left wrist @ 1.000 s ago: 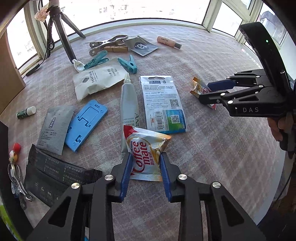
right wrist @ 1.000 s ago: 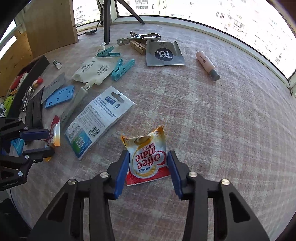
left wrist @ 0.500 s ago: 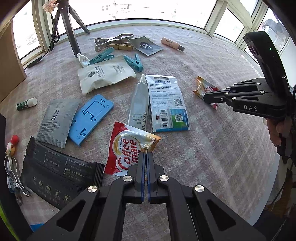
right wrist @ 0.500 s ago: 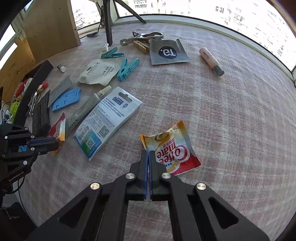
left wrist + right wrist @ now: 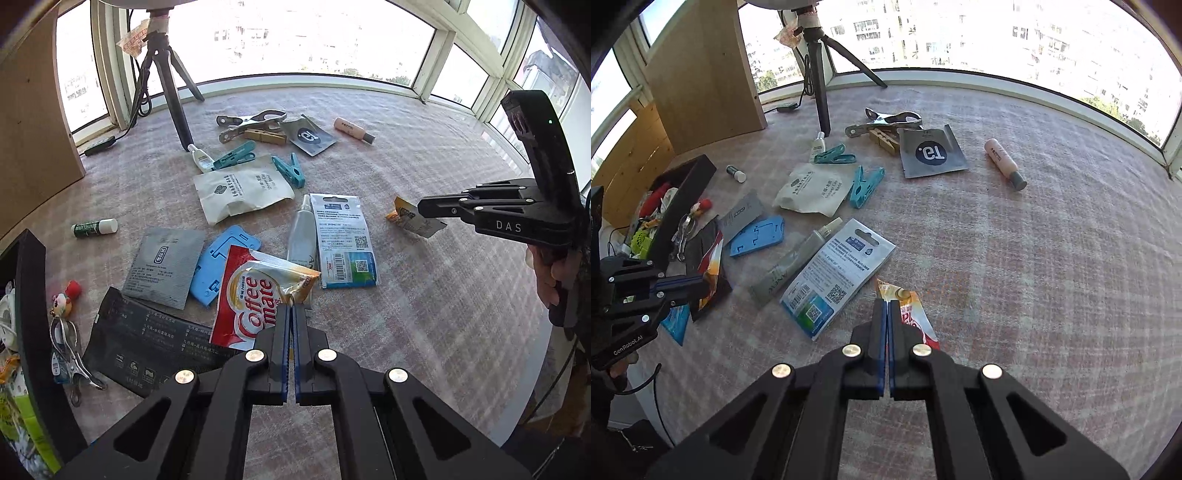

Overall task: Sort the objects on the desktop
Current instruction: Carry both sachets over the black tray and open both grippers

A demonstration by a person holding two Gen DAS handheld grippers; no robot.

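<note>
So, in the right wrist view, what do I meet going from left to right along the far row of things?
Tripod → metal clip → grey T9 sachet → pink tube.

Box (image 5: 33,332) contents cut off

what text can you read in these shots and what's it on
"Coffee mate", "Nestle": sachet in the left hand-held gripper
"DAS": right hand-held gripper
"GenRobot.AI": left hand-held gripper body
"T9.": grey pouch
"TOG": blister card
Other print: too small to read
</note>
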